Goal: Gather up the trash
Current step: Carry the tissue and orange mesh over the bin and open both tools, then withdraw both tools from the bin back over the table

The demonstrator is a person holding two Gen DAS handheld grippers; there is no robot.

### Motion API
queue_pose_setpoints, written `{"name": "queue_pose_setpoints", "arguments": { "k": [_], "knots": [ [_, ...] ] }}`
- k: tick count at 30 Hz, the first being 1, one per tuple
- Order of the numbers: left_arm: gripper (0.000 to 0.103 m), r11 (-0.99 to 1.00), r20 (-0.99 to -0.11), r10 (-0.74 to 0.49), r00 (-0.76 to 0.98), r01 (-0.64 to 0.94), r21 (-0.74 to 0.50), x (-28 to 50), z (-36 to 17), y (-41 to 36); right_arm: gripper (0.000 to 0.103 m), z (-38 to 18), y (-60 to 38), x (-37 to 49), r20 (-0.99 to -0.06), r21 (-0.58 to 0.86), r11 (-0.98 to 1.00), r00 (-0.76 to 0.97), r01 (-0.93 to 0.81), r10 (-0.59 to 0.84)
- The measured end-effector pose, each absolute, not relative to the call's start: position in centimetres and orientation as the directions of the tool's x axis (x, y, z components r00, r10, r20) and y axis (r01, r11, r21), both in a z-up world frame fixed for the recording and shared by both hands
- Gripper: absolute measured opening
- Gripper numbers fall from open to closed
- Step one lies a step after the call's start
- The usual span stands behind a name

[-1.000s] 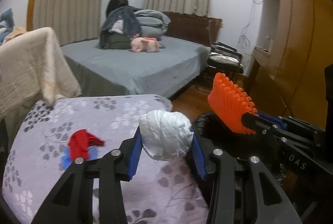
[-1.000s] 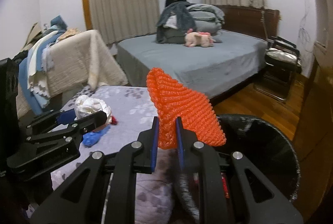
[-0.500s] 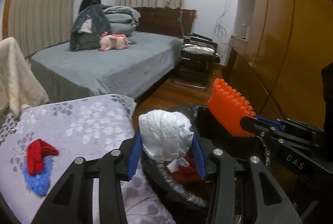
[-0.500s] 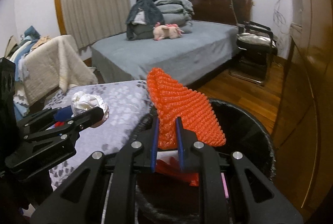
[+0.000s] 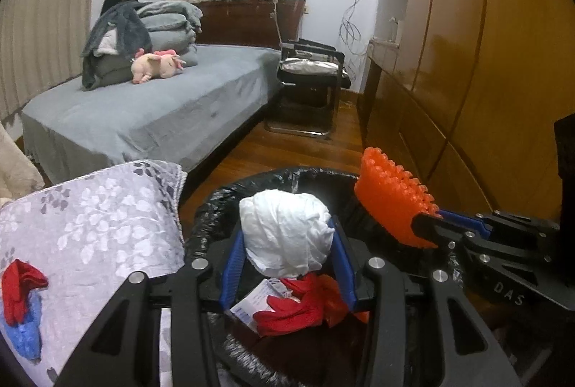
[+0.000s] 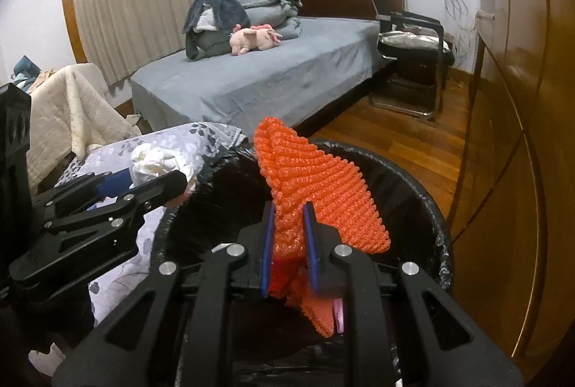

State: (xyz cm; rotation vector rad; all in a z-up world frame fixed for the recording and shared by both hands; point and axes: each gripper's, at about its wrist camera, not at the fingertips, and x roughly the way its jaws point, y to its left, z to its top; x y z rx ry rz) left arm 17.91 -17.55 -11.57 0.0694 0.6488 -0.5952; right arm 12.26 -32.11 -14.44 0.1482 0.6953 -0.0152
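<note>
Trash is held in both tools over a bin (image 5: 212, 207) lined with a black bag, which stands on the wood floor just right of a surface covered in a grey flowered cloth (image 5: 93, 218). The left tool (image 5: 284, 264) is clenched on a crumpled white wad (image 5: 285, 236), its blue pads pressing the wad from both sides above the near left part of the bin's mouth. The right tool (image 6: 289, 243) is clenched tight on an orange foam net (image 6: 316, 185), which sticks up and fans out to the right above the bin's opening; in the left wrist view the same net shows at right, beyond the wad. The only writing that can be read is the letters "DAS" (image 5: 508, 293) in pale print on the black body of the right tool, seen in the left wrist view. Inside the bin lie a red piece (image 5: 298, 304), some orange scraps, and a small white packet (image 5: 257, 300) with print too small to read. On the flowered cloth at near left a red scrap (image 5: 19, 286) lies on top of a blue one (image 5: 27, 333), well apart from the bin. Farther off are a bed (image 5: 143, 121) with a grey sheet, a pink plush toy (image 5: 154, 63) and folded blankets, a black chair to its right, and a wooden wardrobe along the right wall.
</note>
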Motion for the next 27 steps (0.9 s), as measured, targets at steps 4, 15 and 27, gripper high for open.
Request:
{"name": "queue_pose_setpoints", "arguments": {
  "k": [4,15,27],
  "knots": [
    [0.063,0.82,-0.599,-0.517,0.612,0.554,-0.142,18.7,-12.3,-18.2,0.032,-15.1,-32.9,12.4,-0.652,0.117,0.989,0.758,0.09,0.008],
    [0.082,0.828,-0.571,-0.526,0.631,0.534,-0.172,18.2,-10.8,-15.7,0.091,-14.4,-33.4,11.1,-0.595,0.128,0.984,0.804,0.126,-0.026],
    [0.092,0.931,-0.529,-0.358,0.77,0.336,-0.141,16.6,-8.0,-5.1,0.096,-12.0,-27.9,11.5,-0.541,0.128,0.992,0.839,0.017,0.056]
  ]
}}
